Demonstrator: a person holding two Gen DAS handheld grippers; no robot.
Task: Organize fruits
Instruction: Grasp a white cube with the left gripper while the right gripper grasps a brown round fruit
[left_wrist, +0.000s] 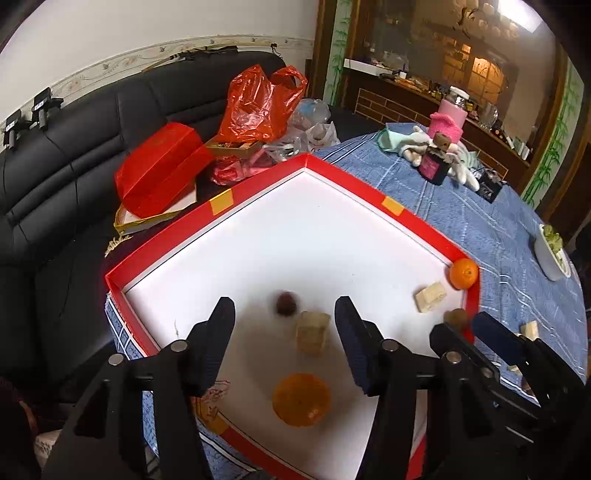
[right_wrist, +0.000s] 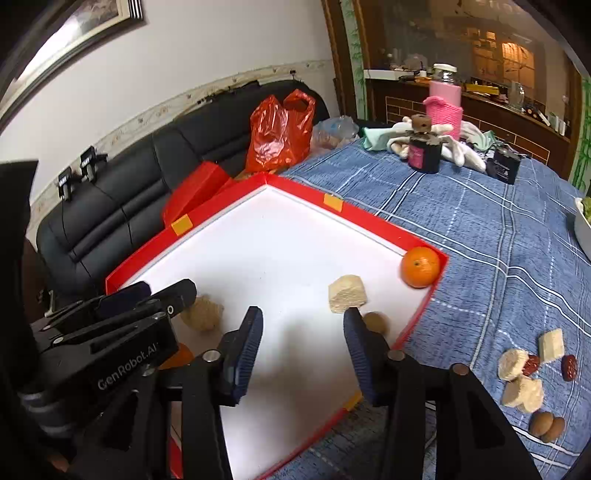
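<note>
Left wrist view: the left gripper (left_wrist: 284, 328) hangs wide open and empty over the red tray (left_wrist: 177, 236), a dark date (left_wrist: 286, 302) just ahead. The right gripper (right_wrist: 303, 332), equally agape, holds nothing; more fruit (right_wrist: 569, 367) waits on the tablecloth (right_wrist: 480, 221) (approach low, close gently, it likely rolls)

Home living room around me. Black leather sofa (left_wrist: 74, 155) against the wall, blue checked cloth (right_wrist: 480, 240) over the bench. Wooden display cabinet (left_wrist: 461, 55) behind.
</note>
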